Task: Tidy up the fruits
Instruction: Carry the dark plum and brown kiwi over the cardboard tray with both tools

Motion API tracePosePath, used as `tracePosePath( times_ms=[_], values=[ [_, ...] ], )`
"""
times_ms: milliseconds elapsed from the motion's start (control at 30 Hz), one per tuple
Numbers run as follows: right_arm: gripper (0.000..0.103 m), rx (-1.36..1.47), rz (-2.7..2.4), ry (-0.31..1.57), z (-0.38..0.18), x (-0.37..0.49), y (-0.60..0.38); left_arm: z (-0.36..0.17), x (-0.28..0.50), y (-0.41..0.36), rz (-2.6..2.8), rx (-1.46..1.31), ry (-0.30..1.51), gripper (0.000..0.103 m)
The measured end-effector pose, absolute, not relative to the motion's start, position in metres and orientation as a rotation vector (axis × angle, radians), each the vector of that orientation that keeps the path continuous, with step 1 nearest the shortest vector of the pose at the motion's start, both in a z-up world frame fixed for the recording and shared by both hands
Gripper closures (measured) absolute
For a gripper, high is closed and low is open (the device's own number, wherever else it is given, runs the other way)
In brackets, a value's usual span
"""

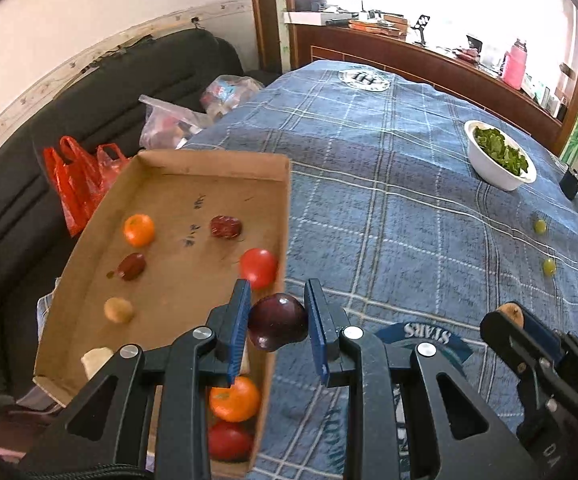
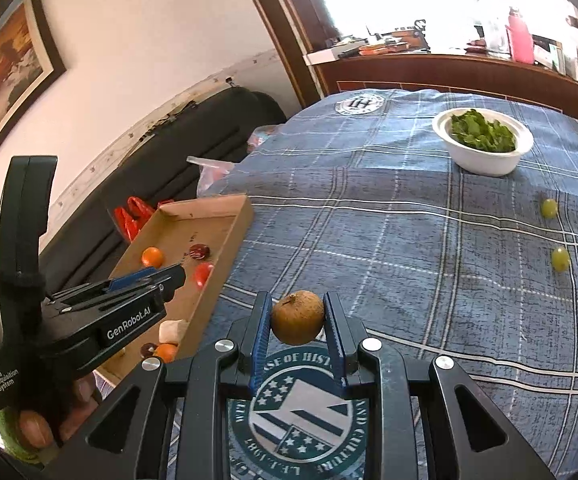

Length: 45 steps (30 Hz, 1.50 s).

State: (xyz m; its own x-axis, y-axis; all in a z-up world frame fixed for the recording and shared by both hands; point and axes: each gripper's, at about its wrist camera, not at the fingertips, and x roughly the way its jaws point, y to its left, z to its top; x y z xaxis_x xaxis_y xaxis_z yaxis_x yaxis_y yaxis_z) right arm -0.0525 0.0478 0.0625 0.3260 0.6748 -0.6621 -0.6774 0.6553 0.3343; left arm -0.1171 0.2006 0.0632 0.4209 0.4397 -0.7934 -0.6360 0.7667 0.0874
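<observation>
My left gripper (image 1: 277,312) is shut on a dark purple plum (image 1: 277,322), held above the right wall of a cardboard tray (image 1: 193,196). The tray holds several fruits: an orange (image 1: 139,230), a red tomato (image 1: 259,267), dark red dates (image 1: 225,227) and a brown longan (image 1: 118,310). My right gripper (image 2: 297,314) is shut on a brown round longan (image 2: 297,317) above the blue plaid tablecloth (image 2: 409,240). Two green grapes (image 2: 549,208) (image 2: 560,258) lie on the cloth at the right. The left gripper (image 2: 165,276) shows over the tray (image 2: 193,220) in the right wrist view.
A white bowl of green leaves (image 1: 499,154) stands at the far right of the table; it also shows in the right wrist view (image 2: 483,140). A black sofa (image 1: 89,120) with red plastic bags (image 1: 77,176) lies left of the table. A wooden sideboard (image 1: 409,60) is behind.
</observation>
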Motion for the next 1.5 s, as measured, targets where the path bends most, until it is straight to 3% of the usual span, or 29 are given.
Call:
tracePosePath(
  times_ms=[1500],
  values=[
    [0.077,-0.127,1.09,0.881,0.064,-0.079,0.174,0.063,-0.208,0.297,0.818,-0.424,0.864,0.078]
  ],
)
